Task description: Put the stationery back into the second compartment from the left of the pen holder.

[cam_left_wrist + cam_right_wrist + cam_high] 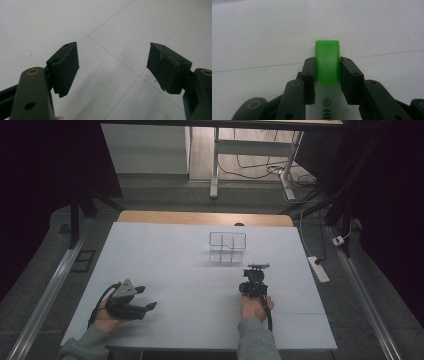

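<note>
From above, the highlighter (327, 75) is lost in the dark right gripper (255, 281); up close its green cap pokes out past jaws clamped on it, barrel cut off below. The left gripper (145, 299) rests spread wide with nothing in it, well apart, and the clear organizer (227, 247) stands just beyond the right one.

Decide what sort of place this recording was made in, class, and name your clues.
Probably a lab or workshop set up for recording: a white-covered wooden table, a white power strip and loose cables on the grey floor, and dark curtains at both sides.
</note>
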